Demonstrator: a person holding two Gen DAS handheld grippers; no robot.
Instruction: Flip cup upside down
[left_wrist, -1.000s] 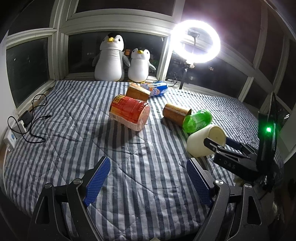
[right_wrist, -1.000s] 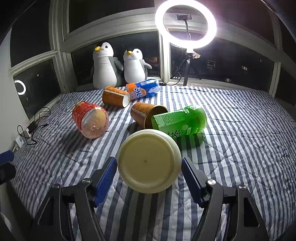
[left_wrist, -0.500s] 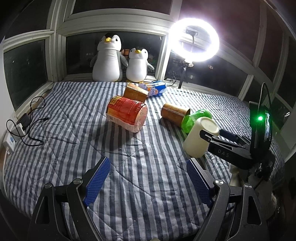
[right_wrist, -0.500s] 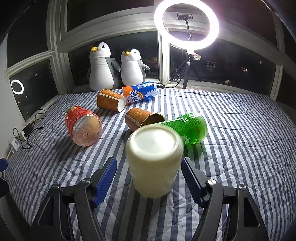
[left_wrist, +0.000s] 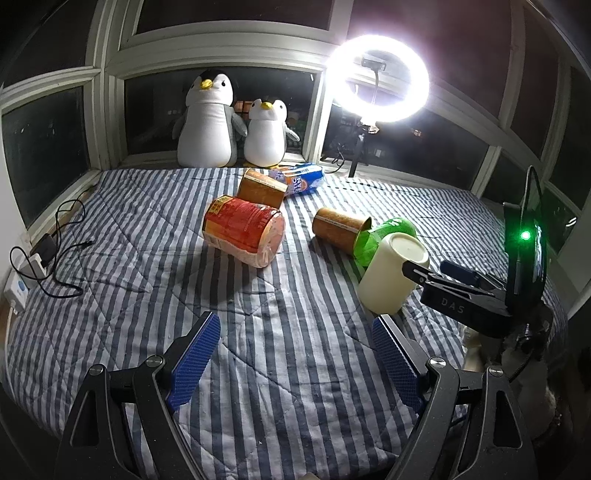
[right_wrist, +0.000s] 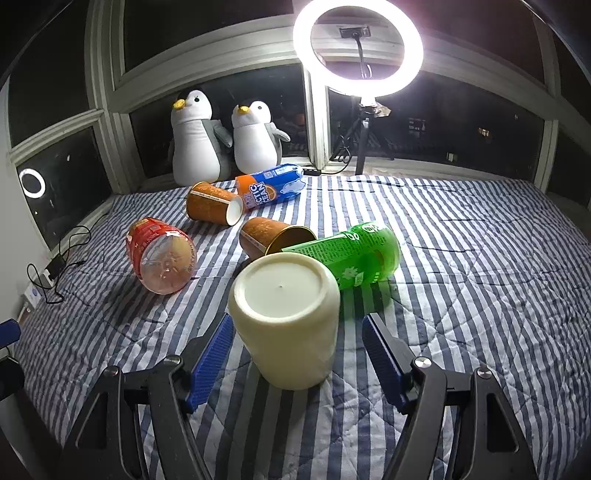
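My right gripper (right_wrist: 297, 356) is spread wide, and the cream cup (right_wrist: 286, 317) stands between its blue pads (right_wrist: 212, 360) in the lower centre of the right wrist frame, base up and mouth down on the striped quilt (right_wrist: 461, 295). Neither pad seems to touch the cup wall; a gap shows on both sides. I judge the flip itself done and the step in hand to be the release. The next move calls for drawing the right gripper straight back without brushing the cup, since the soft quilt gives poor footing and the cup leans a little.

My left gripper (left_wrist: 295, 360) is also spread, holding nothing, low in the left wrist frame over bare quilt.

The left wrist view shows what the right cannot: the cup (left_wrist: 391, 273) from the side at centre right, tilted slightly, with the right gripper (left_wrist: 436, 275) reaching it from the right edge, one black finger lying close across its upper rim. The right wrist view shows the cup's flat base and the green bottle (right_wrist: 354, 254) lying just behind it, near enough to be nudged.
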